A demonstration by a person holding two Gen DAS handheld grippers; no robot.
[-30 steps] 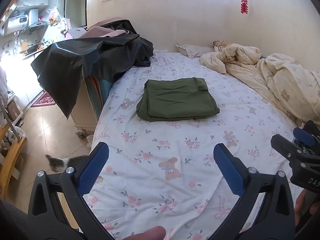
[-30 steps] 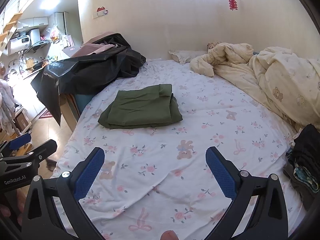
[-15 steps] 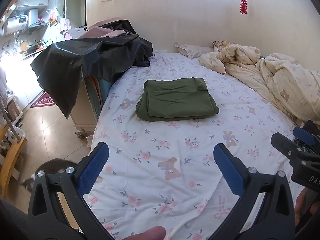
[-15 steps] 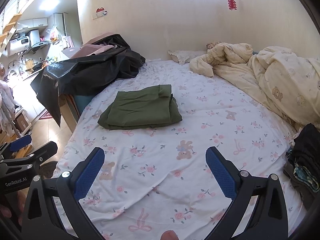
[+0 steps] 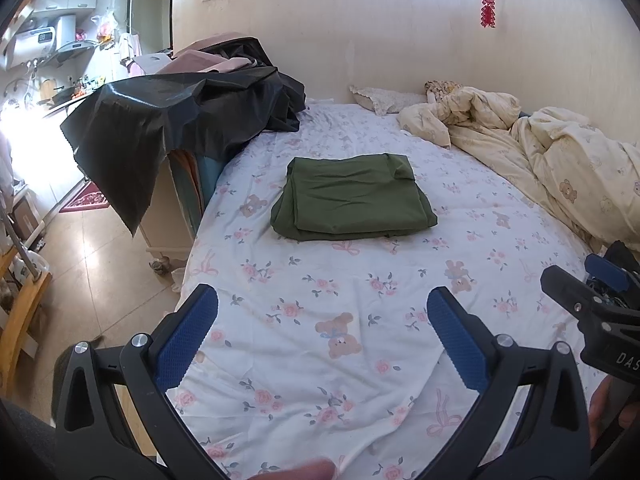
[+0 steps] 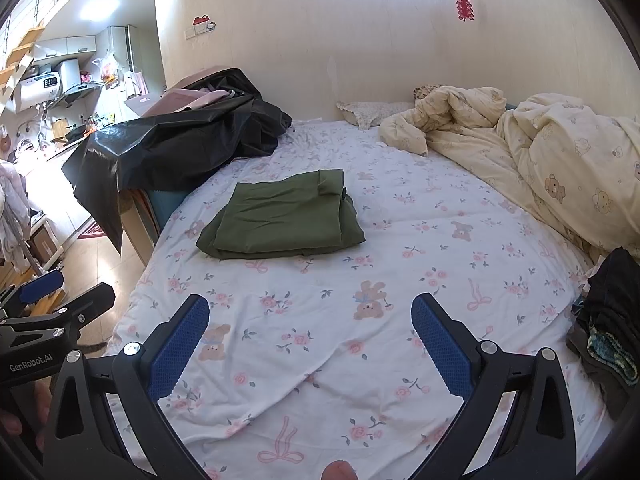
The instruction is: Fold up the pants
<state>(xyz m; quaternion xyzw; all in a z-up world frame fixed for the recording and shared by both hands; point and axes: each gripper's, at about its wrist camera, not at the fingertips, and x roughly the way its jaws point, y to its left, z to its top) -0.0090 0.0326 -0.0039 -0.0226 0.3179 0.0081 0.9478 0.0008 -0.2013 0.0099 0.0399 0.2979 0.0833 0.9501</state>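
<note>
Olive-green pants (image 5: 352,198) lie folded into a flat rectangle on the floral bedsheet (image 5: 360,320), toward the bed's left side; the right wrist view shows the same pants (image 6: 284,216). My left gripper (image 5: 322,328) hovers open over the near part of the sheet, well short of the pants, with nothing between its blue pads. My right gripper (image 6: 310,340) is likewise open and empty above the sheet, apart from the pants. Each gripper appears at the edge of the other's view.
A cream quilt (image 5: 560,160) is bunched along the bed's right side. Dark clothing (image 6: 608,328) lies at the near right. A black plastic sheet (image 5: 180,120) drapes furniture beside the bed's left edge, with tiled floor (image 5: 80,272) and a kitchen beyond.
Both grippers stay almost still and open. A cat on the floor at lower left moved down and out of sight.
</note>
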